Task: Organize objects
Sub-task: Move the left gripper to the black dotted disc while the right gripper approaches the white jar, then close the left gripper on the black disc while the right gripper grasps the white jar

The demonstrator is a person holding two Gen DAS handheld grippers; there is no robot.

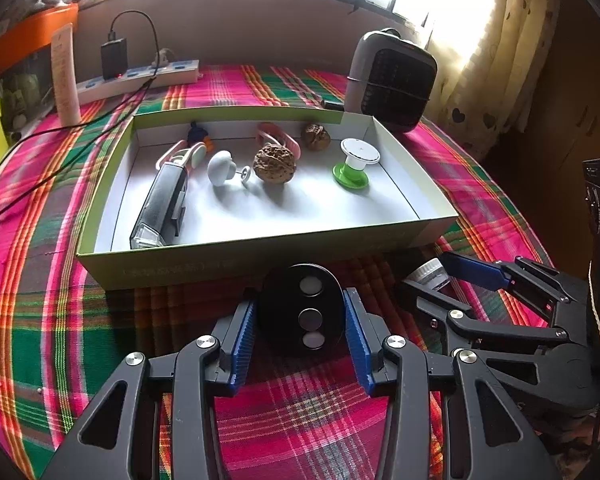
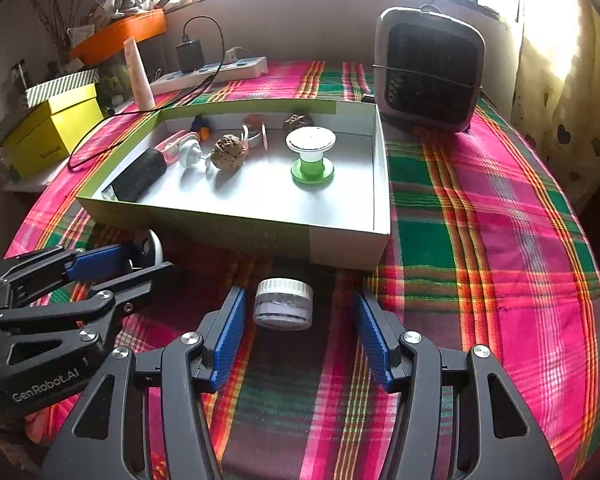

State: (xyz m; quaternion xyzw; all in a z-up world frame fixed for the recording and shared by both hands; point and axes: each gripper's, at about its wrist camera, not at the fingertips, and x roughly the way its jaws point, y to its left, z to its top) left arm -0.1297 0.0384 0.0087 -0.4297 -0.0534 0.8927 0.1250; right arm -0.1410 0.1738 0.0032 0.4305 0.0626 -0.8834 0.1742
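The left gripper (image 1: 300, 322) is clenched on a black oval disc (image 1: 302, 310) with three round spots, at the lower centre of the left wrist view, just in front of the shallow green-edged box (image 1: 260, 246). The right gripper (image 2: 300, 330) stands released around a small glass jar (image 2: 284, 304) with a white lid, its blue pads clear of the jar on both sides. The jar sits on the plaid cloth (image 2: 500, 280) near the box's front wall; bare cloth lies to the right
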